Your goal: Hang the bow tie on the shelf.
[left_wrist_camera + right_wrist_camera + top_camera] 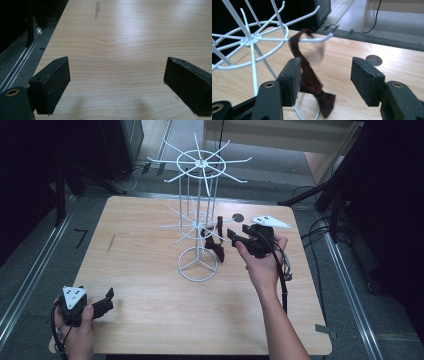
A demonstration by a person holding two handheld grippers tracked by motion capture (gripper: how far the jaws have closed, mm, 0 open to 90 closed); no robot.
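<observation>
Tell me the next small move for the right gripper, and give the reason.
Probably draw the right gripper straight back from the white wire rack. The dark red strap already hangs over a hook on the lower tier, and the fingers stand apart, not pinching it, though one sits close beside it, so a sideways move might drag it off.

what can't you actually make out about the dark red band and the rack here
- Dark red band, right gripper view: motion blur smears its upper loop, so whether it hangs fully on the white rack hook is unclear.
- Its lower end, same view: partly behind the right gripper jaw.
- High view: band too small and dark to tell its shape.
- Rack base, right gripper view: cut off by the bottom edge.
</observation>
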